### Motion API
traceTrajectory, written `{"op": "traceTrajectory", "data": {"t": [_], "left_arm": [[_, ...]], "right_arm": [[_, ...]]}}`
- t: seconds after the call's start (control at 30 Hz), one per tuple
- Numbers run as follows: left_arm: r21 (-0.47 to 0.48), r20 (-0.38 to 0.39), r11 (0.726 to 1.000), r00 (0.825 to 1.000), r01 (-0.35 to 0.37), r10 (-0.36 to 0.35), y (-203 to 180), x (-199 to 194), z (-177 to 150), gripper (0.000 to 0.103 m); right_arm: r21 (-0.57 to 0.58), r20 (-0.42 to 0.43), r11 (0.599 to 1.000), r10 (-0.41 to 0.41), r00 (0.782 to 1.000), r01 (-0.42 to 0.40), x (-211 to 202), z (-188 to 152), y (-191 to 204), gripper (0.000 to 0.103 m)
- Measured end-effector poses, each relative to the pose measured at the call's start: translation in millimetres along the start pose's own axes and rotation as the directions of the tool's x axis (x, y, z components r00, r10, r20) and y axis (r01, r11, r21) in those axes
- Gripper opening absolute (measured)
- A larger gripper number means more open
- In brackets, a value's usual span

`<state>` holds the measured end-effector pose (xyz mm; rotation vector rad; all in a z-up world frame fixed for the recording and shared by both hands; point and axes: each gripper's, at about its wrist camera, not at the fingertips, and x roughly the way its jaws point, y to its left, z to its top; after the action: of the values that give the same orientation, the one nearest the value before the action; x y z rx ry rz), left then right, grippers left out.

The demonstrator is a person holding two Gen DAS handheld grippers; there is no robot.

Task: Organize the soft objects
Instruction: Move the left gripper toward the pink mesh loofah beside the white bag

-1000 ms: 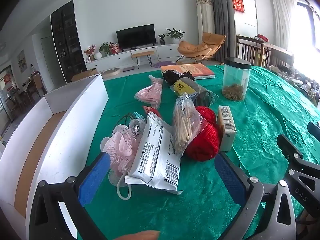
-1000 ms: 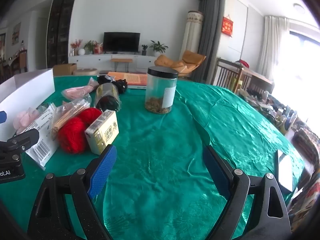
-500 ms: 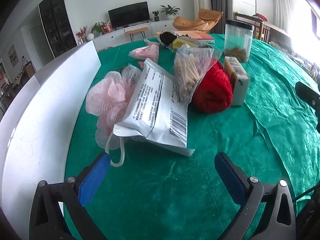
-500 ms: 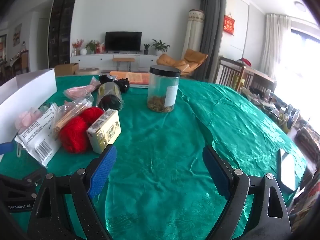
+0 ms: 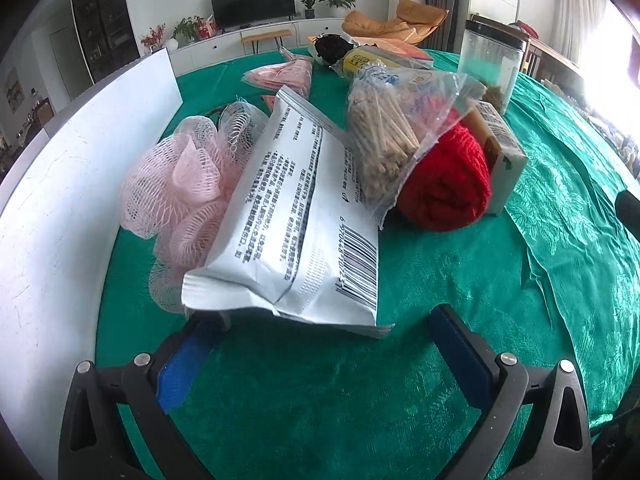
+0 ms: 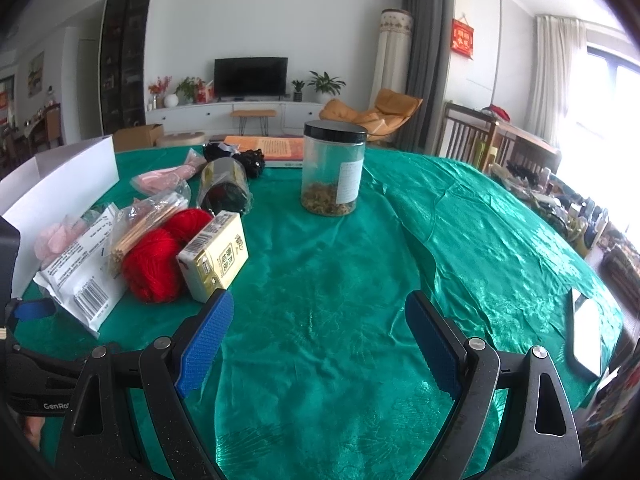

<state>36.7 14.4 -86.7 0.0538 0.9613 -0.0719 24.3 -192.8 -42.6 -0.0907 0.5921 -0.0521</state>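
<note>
A white printed packet (image 5: pixel 304 220) lies on the green tablecloth, leaning on a pink mesh bath sponge (image 5: pixel 180 184). A clear bag of wooden sticks (image 5: pixel 384 132) rests on red yarn balls (image 5: pixel 444 188). My left gripper (image 5: pixel 320 356) is open and low, its left pad just under the packet's near edge. In the right wrist view the packet (image 6: pixel 80 276), sponge (image 6: pixel 52 236) and yarn (image 6: pixel 154 264) sit far left. My right gripper (image 6: pixel 316 344) is open over bare cloth, holding nothing.
A white box wall (image 5: pixel 60 200) runs along the left. A small carton (image 6: pixel 216 256) stands beside the yarn. Behind are a pink pouch (image 6: pixel 160 178), a dark wrapped cylinder (image 6: pixel 224 192), a black-lidded jar (image 6: pixel 334 168) and a book (image 6: pixel 268 148). A phone (image 6: pixel 586 336) lies at the right edge.
My left gripper has moved forward and down, closing on the white packet until its left pad is under the near edge. The right gripper has barely shifted.
</note>
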Motion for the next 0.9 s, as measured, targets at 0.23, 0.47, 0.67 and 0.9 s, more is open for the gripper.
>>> {"op": "traceTrajectory", "data": {"t": [0.23, 0.47, 0.67, 0.9], "left_arm": [[-0.034, 0.009, 0.999, 1.0, 0.006, -0.005, 8.1, 19.1, 27.5, 0.103], [-0.039, 0.015, 0.999, 1.0, 0.003, -0.002, 10.7, 22.7, 33.1, 0.103], [-0.038, 0.015, 0.999, 1.0, 0.003, -0.002, 10.3, 22.3, 33.0, 0.103], [-0.037, 0.015, 0.999, 1.0, 0.002, -0.001, 9.9, 22.0, 32.9, 0.103]], "right_arm": [[0.015, -0.036, 1.0, 0.015, 0.999, -0.015, 6.6, -1.4, -2.4, 0.09], [0.038, -0.069, 0.999, 0.034, 0.997, -0.031, 13.0, -3.3, -6.4, 0.09], [0.043, -0.096, 0.998, 0.044, 0.994, -0.04, 17.9, -4.9, -6.1, 0.09], [0.037, -0.132, 0.998, 0.05, 0.99, -0.046, 25.3, -6.8, -4.7, 0.09]]}}
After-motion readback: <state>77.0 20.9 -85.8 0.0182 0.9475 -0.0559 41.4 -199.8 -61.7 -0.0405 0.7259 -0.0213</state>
